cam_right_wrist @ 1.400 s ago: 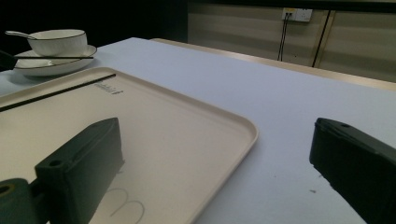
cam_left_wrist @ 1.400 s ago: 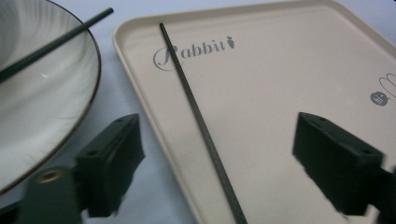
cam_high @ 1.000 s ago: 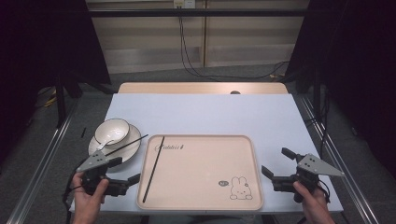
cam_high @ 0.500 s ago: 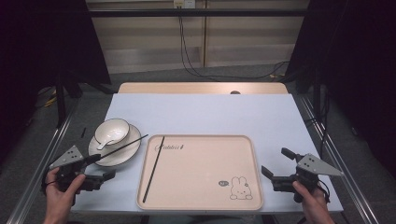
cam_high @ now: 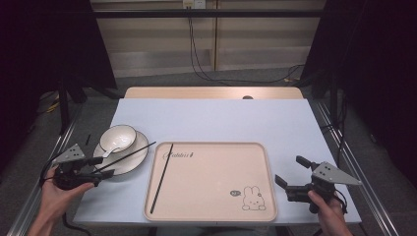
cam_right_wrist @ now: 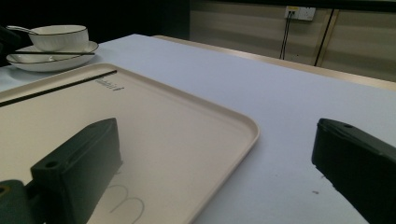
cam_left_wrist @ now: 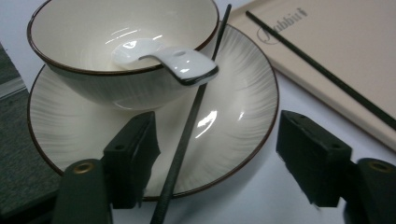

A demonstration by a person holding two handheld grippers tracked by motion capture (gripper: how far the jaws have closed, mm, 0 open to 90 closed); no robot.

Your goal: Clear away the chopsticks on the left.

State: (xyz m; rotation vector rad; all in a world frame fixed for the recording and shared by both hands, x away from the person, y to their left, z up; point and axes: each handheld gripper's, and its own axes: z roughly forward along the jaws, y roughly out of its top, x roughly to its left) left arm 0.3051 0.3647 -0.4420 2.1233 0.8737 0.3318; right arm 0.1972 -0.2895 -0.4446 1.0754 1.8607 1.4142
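A white bowl (cam_high: 118,137) with a white spoon (cam_left_wrist: 163,53) in it stands on a striped plate (cam_high: 129,158) at the table's left. One black chopstick (cam_left_wrist: 187,135) lies slanted across the plate's rim. A second chopstick (cam_high: 162,178) lies on the beige tray (cam_high: 211,196). My left gripper (cam_high: 104,166) is open at the plate's near-left edge. In the left gripper view it (cam_left_wrist: 217,135) straddles the first chopstick, which runs close to the left jaw. My right gripper (cam_high: 289,170) is open and holds nothing, just right of the tray; its own view shows it (cam_right_wrist: 215,140) over the tray's corner (cam_right_wrist: 243,123).
The light blue table (cam_high: 221,118) stretches bare behind the tray. A wooden strip (cam_high: 211,92) runs along its far edge, with cables hanging behind. Metal rails flank both table sides. The plate sits near the left edge.
My left gripper moved left from the tray's front-left corner, then slightly forward to the plate's near edge. The chopsticks, bowl and right gripper stayed put.
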